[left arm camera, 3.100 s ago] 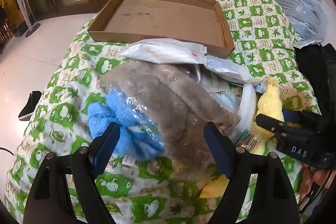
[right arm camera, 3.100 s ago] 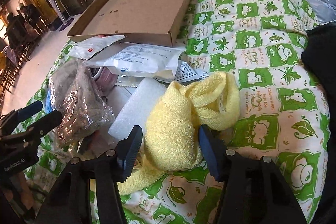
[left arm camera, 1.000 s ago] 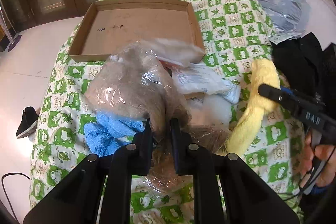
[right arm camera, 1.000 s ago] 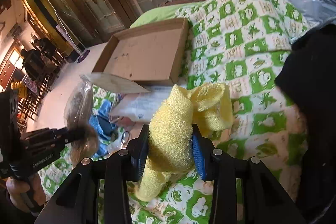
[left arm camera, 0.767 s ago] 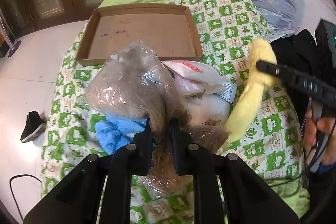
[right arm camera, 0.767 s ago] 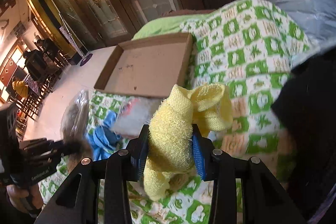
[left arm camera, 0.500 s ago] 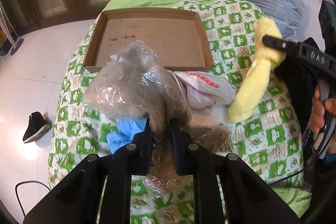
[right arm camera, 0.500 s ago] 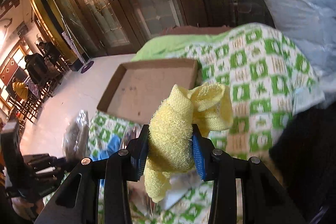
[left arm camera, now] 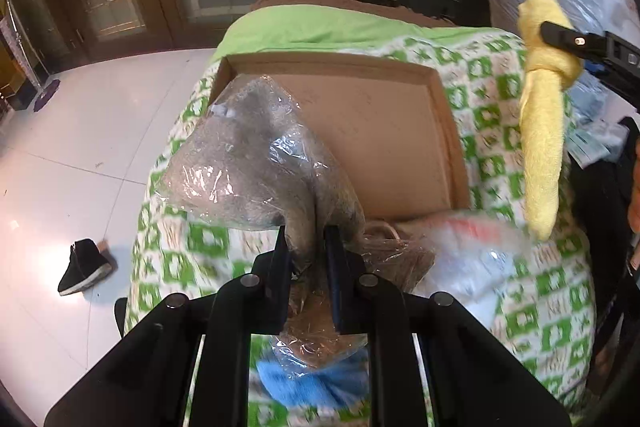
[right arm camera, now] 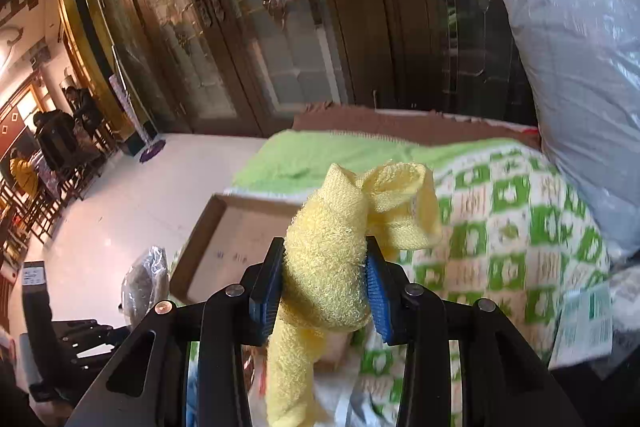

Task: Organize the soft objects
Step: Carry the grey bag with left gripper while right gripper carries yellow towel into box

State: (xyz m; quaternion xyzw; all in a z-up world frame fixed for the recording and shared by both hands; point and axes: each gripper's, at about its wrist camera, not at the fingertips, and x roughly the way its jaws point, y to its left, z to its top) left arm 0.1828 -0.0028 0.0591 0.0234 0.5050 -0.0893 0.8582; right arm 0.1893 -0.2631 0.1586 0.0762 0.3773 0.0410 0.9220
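Note:
My left gripper (left arm camera: 307, 247) is shut on a clear plastic bag holding a brown furry item (left arm camera: 256, 163), lifted above the bed in front of the shallow cardboard box (left arm camera: 448, 131). My right gripper (right arm camera: 326, 279) is shut on a knotted yellow towel (right arm camera: 332, 267), which hangs in the air; it shows at the right of the left wrist view (left arm camera: 544, 131), right of the box. The box (right arm camera: 224, 239) lies below the towel. A blue towel (left arm camera: 312, 383) lies on the bed under my left gripper.
The bed has a green-and-white patterned cover (left arm camera: 504, 163). White plastic packets (left arm camera: 472, 251) lie just in front of the box. A large grey plastic bag (right arm camera: 584, 91) stands at the right. A black shoe (left arm camera: 84, 267) lies on the white floor at the left.
Both grippers have risen and moved forward toward the box, each carrying its item. The yellow towel now hangs higher, at the box's right side.

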